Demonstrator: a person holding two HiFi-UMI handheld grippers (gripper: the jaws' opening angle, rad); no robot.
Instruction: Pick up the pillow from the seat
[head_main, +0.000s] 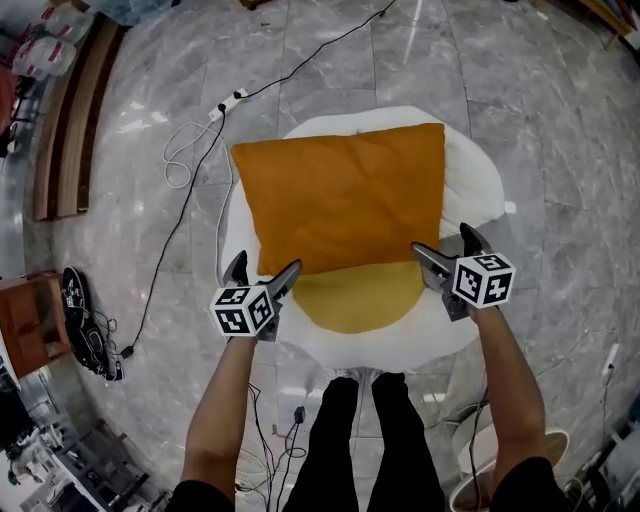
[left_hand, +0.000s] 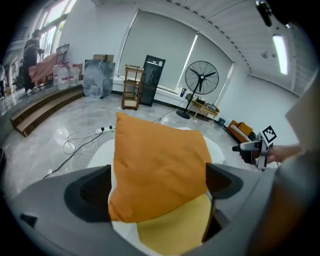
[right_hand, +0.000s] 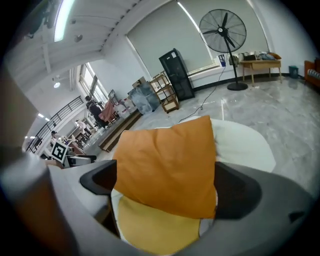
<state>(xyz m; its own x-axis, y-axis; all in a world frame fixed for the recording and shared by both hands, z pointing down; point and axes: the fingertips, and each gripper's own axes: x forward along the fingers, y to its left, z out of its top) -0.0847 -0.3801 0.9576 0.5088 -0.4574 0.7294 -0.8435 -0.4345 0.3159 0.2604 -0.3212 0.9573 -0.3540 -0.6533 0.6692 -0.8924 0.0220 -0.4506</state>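
Pillow (head_main: 340, 195), orange, square: it is lying flat on the round white seat (head_main: 470, 170), overlapping a yellow seat pad (head_main: 355, 295) at the near edge.

Left gripper (head_main: 265, 268): you are holding it at the pillow's near left corner. Its jaws are standing wide apart, released, with that corner showing between them and nothing clamped.

Right gripper (head_main: 444, 242): you are holding it at the near right corner. Its jaws are likewise spread and released, with the corner lying between them unpressed.

Floor (head_main: 560, 120), grey marble: the seat is standing on it.

Cable (head_main: 170, 240): it is trailing over the floor to the left of the seat in the head view.

Standing fan (left_hand: 201, 77): it is showing far behind the seat.
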